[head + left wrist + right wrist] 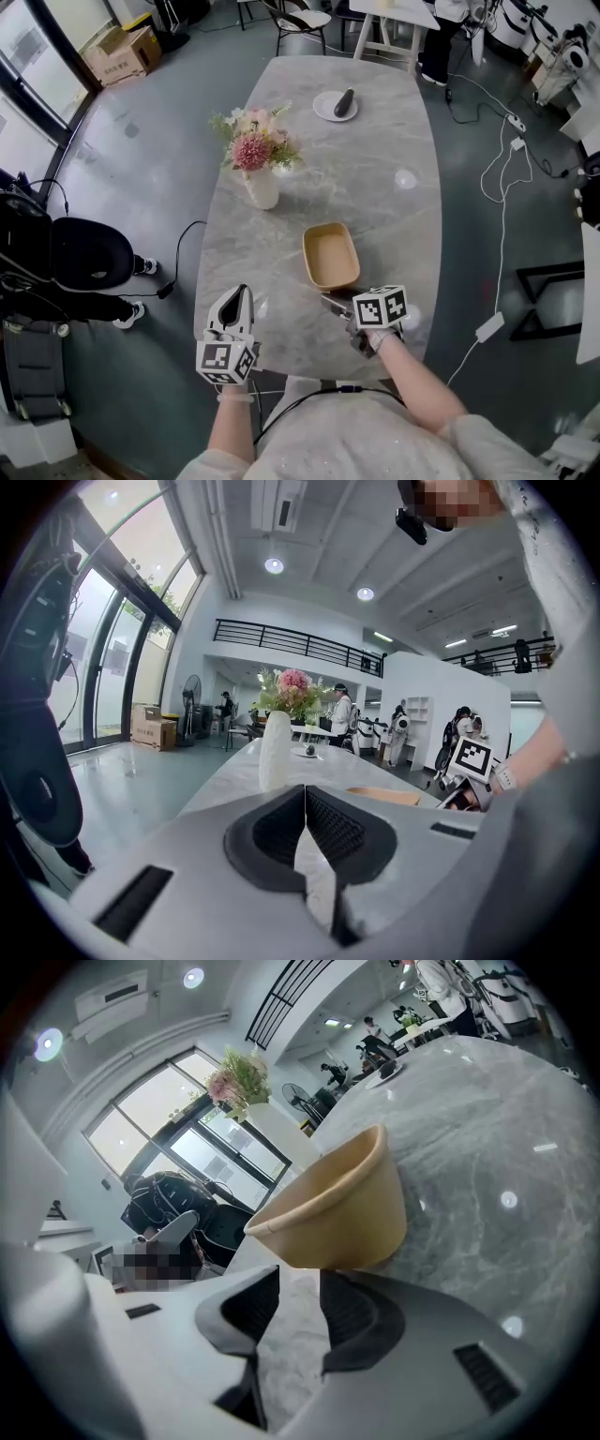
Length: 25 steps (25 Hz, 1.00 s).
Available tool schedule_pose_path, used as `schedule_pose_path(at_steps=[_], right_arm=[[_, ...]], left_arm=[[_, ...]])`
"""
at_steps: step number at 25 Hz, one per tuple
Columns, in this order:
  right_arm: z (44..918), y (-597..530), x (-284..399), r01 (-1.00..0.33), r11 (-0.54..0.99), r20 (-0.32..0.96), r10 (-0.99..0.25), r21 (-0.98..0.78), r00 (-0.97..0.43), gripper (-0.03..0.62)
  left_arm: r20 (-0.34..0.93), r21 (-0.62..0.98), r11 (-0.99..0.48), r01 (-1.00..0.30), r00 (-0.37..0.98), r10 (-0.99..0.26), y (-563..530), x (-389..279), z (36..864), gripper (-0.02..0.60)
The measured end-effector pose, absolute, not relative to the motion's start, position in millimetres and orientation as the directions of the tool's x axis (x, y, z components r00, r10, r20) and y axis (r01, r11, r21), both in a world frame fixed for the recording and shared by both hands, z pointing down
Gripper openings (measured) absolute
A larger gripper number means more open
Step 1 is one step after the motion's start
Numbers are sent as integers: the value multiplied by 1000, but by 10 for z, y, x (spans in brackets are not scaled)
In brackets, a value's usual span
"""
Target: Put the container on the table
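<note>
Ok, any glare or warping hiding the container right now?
Head view: sharp, only small light glints on the table, container clear. Right gripper view: fisheye curves the table, container sharp and close. Left gripper view: bright windows, dark corners, container a thin sliver.

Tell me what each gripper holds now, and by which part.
Nothing is held. The right gripper stands open and empty, short of the tan oblong container on the grey marble table. The left gripper is shut, empty.
</note>
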State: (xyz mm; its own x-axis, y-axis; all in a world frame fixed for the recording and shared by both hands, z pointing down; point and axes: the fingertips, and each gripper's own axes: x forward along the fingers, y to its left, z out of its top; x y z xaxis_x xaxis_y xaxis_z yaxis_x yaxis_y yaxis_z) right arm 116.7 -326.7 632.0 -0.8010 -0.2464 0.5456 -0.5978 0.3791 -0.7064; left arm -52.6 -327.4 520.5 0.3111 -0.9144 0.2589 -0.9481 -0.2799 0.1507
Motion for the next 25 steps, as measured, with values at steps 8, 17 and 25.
schedule_pose_path(at_steps=[8, 17, 25], right_arm=[[6459, -3247, 1203, -636, 347, 593, -234, -689, -770, 117], [6546, -3200, 1198, -654, 330, 614, -230, -680, -755, 70], [6622, -3218, 1236, -673, 266, 623, -255, -690, -739, 9]], left_arm=[[266, 157, -250, -956, 284, -921, -3211, -630, 5252, 6], [271, 160, -233, -959, 269, -924, -3145, -680, 5294, 6], [269, 163, -234, -959, 271, -924, -3112, -698, 5326, 6]])
